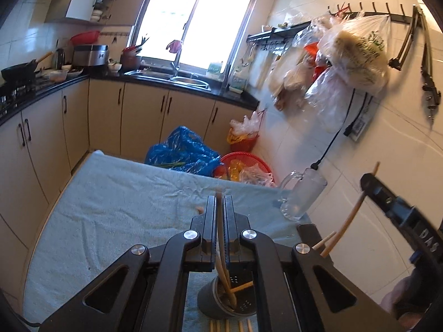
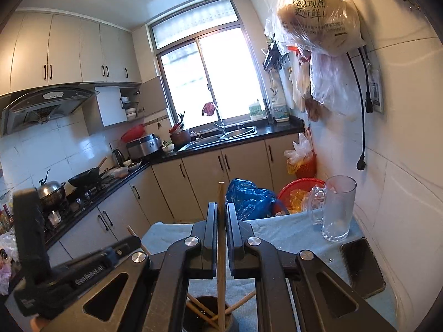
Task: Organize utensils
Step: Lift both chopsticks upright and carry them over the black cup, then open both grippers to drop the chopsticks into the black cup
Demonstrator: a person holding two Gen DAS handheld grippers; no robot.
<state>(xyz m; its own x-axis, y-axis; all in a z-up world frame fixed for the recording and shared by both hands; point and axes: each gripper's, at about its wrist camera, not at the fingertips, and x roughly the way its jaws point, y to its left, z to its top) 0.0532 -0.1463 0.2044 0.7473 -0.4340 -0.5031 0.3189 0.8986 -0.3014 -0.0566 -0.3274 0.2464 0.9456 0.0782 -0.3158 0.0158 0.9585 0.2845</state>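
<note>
A small kitchen with a bright window holds a worktop (image 1: 110,193) under a blue cloth. Near its front edge stands a dark holder (image 2: 207,315) with chopsticks inside. The left gripper (image 1: 220,202) has its fingers squeezed on one chopstick (image 1: 219,221). The right gripper (image 2: 221,210) pinches another chopstick (image 2: 221,249) above the holder. I think the next step is dropping both in, so each tip must line up first.
</note>
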